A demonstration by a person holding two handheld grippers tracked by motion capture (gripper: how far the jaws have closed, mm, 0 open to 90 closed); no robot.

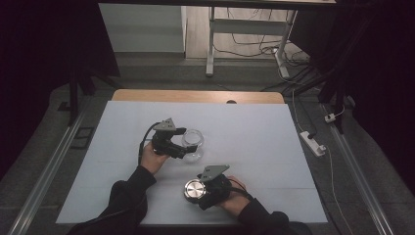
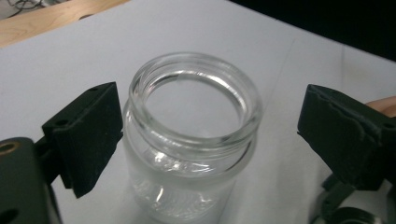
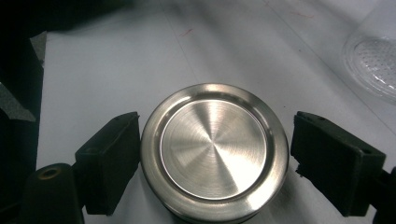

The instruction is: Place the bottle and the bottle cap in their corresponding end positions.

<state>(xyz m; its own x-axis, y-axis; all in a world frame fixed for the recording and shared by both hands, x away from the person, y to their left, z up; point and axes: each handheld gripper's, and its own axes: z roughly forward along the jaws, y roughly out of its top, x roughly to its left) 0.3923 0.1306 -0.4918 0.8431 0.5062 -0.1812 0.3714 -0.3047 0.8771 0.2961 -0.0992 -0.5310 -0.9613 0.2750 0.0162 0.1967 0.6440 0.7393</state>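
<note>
Glass jar (image 2: 191, 140) and steel lid (image 3: 215, 151) sit between open left gripper (image 2: 210, 135) and right gripper (image 3: 215, 158) on the counter (image 1: 254, 132); closing on each likely comes next.

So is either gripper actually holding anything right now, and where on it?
Nothing is clamped. The left gripper straddles the jar below its rim, and the right gripper straddles the lid; both are open.

One glass jar (image 1: 194, 143), one metal lid (image 1: 194, 189), two tools.
</note>
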